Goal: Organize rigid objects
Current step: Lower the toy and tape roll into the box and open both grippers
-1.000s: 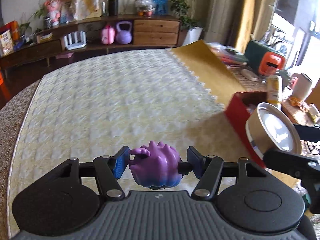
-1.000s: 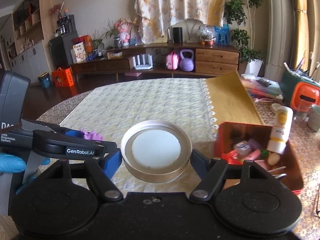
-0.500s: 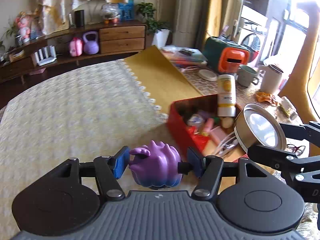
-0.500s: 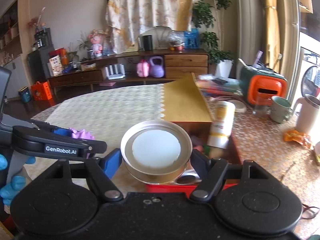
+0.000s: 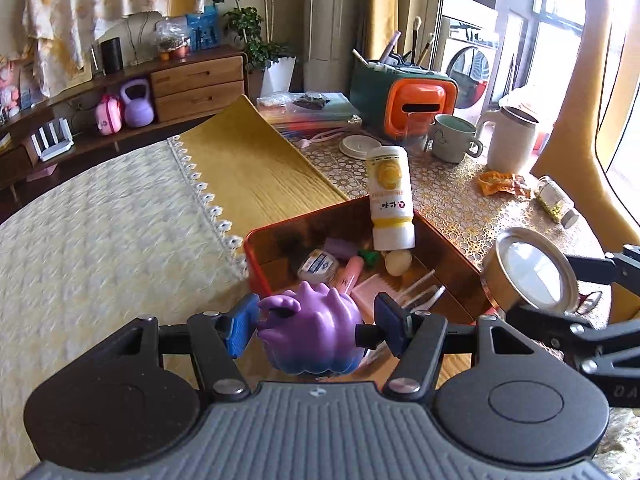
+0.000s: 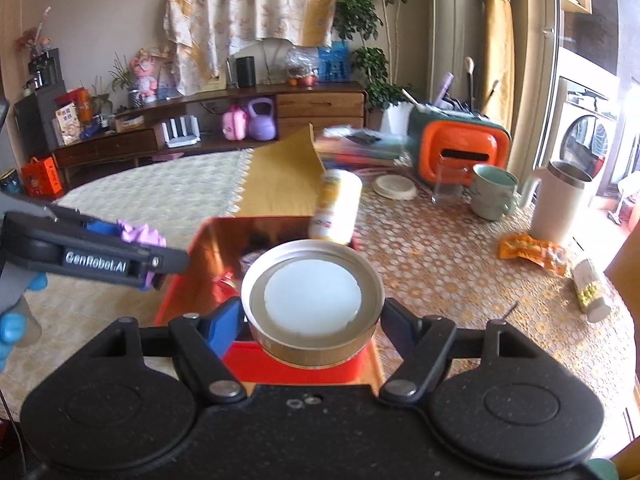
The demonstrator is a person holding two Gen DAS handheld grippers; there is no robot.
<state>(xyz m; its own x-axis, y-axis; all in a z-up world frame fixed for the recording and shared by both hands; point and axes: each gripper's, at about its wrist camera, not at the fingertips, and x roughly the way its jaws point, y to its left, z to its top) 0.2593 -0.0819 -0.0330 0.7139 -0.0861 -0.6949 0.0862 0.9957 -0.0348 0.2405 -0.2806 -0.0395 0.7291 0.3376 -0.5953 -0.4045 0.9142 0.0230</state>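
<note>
Left wrist: purple toy (image 5: 310, 330) in left claw (image 5: 316, 326).

Bottle (image 5: 389, 196) leaning in box (image 5: 256, 256); mug (image 5: 454, 138) behind.

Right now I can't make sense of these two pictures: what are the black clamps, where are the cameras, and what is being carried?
No robot: a person holds a handheld clamp in each hand, with a fisheye camera on each looking along its fingers. The left gripper holds a purple spiky toy. The right gripper holds a round metal tin. Both hang at a red box already full of small things, a yellow-white bottle leaning against its rim. Mugs and an orange wrapper lie on the table beyond.
</note>
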